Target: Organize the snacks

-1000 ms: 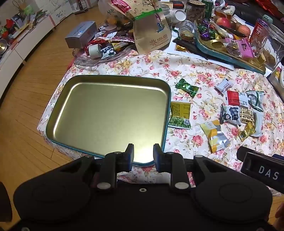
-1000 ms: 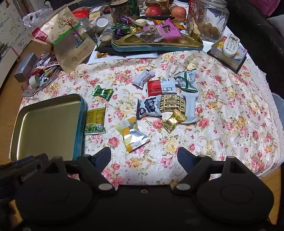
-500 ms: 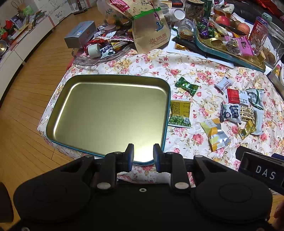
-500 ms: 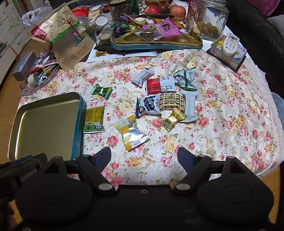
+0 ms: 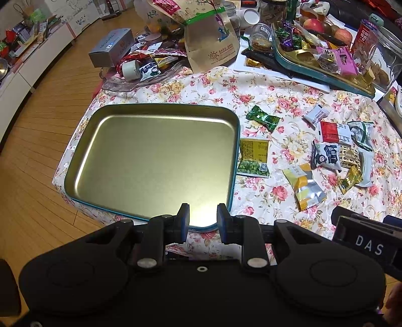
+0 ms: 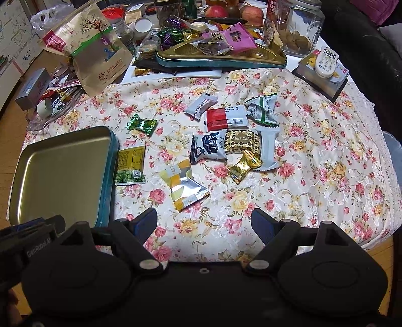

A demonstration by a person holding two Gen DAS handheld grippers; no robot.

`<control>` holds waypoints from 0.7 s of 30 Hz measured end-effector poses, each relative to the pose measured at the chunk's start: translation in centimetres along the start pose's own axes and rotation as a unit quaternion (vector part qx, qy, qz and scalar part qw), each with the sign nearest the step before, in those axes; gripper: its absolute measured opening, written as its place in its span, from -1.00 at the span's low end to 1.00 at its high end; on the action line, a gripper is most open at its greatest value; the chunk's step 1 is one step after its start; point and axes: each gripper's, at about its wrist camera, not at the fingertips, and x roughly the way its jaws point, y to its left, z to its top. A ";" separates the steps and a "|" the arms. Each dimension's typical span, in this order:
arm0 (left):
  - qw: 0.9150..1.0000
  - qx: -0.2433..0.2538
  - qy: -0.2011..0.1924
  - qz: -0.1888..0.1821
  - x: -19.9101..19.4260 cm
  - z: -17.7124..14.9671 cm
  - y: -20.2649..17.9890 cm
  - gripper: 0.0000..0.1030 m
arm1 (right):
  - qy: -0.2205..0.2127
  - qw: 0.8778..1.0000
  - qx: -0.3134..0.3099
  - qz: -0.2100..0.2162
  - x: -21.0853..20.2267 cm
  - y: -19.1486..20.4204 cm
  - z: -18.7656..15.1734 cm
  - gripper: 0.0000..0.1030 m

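Note:
An empty gold tin tray with a teal rim (image 5: pixel 233 161) (image 6: pixel 110 161) lies on the floral cloth at the left. Several wrapped snacks lie to its right: a yellow-green packet (image 6: pixel 130 163), a yellow-silver packet (image 6: pixel 184 185), a green candy (image 6: pixel 142 124), a dark-blue packet (image 6: pixel 207 148), a gold candy (image 6: pixel 243 166) and a red-white packet (image 6: pixel 226 118). My left gripper (image 5: pixel 201 220) hovers over the tray's near edge, jaws narrowly apart and empty. My right gripper (image 6: pixel 203 225) is wide open and empty, near the table's front edge, short of the yellow-silver packet.
At the back stand a second teal tin full of sweets (image 6: pixel 218 56), a brown paper bag (image 6: pixel 100 57), a glass jar (image 6: pixel 299 27), apples (image 6: pixel 216 11), a grey box (image 5: pixel 111 47) and a remote on a stand (image 6: pixel 326 63). Wooden floor lies left of the table.
Both grippers have drifted slightly; the views shift a little. Jaw openings are unchanged and no snack has moved.

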 end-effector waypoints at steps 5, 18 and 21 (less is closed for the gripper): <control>1.000 0.003 0.001 0.002 0.1 0.0 -0.2 -0.33 | 0.002 1.000 -0.002 -0.002 0.1 0.0 0.0 0.66; 1.000 0.007 0.008 -0.001 0.2 -0.1 -0.5 -0.33 | 0.007 1.000 -0.004 -0.009 0.4 -0.2 -0.1 0.66; 1.000 0.009 0.012 -0.002 0.3 -0.1 -0.6 -0.33 | 0.009 1.000 -0.004 -0.011 0.6 -0.4 -0.1 0.66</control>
